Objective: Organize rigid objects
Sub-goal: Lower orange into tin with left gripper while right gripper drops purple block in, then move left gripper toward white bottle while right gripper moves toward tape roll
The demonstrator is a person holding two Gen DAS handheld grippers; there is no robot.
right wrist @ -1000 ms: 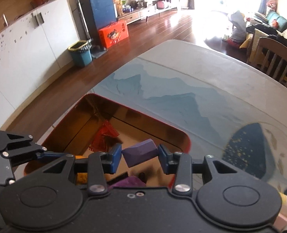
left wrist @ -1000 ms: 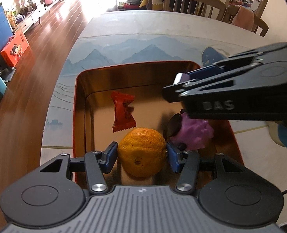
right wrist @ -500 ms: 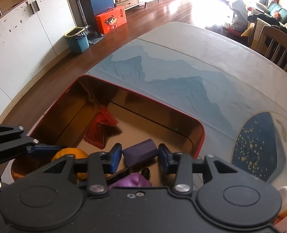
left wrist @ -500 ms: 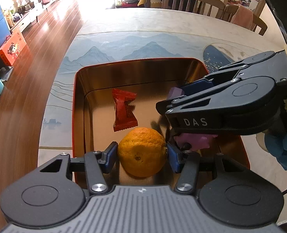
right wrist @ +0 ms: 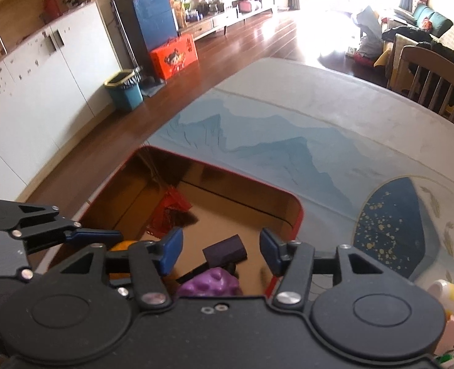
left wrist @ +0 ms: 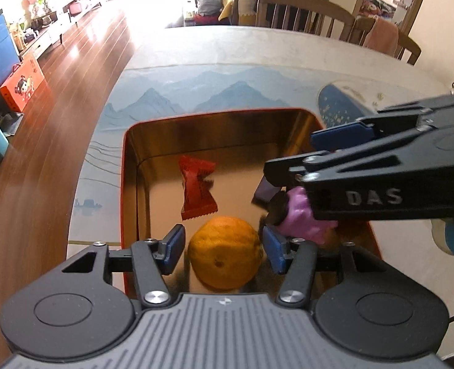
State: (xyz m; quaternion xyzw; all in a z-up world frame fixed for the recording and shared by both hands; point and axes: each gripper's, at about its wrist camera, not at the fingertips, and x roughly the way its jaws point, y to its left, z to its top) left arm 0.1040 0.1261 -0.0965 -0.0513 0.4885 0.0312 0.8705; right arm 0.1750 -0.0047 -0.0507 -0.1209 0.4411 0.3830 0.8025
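Now, L to R inside the red-rimmed tin [left wrist: 128, 184]: red candy wrapper [left wrist: 196, 189] lies on the floor, orange [left wrist: 225, 253] sits between the left gripper [left wrist: 224, 247] pads w/ gaps both sides, jaws just widened, nothing clamped. Purple block [right wrist: 225, 250] lies loose on the tin floor below the right gripper [right wrist: 221, 250], jaws just opened, block released. Bumpy purple toy [left wrist: 300, 218] sits beside the orange.

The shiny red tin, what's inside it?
Inside the tin lie a red candy packet, an orange, a bumpy purple toy and a dark purple block. The grippers hide the near corners.
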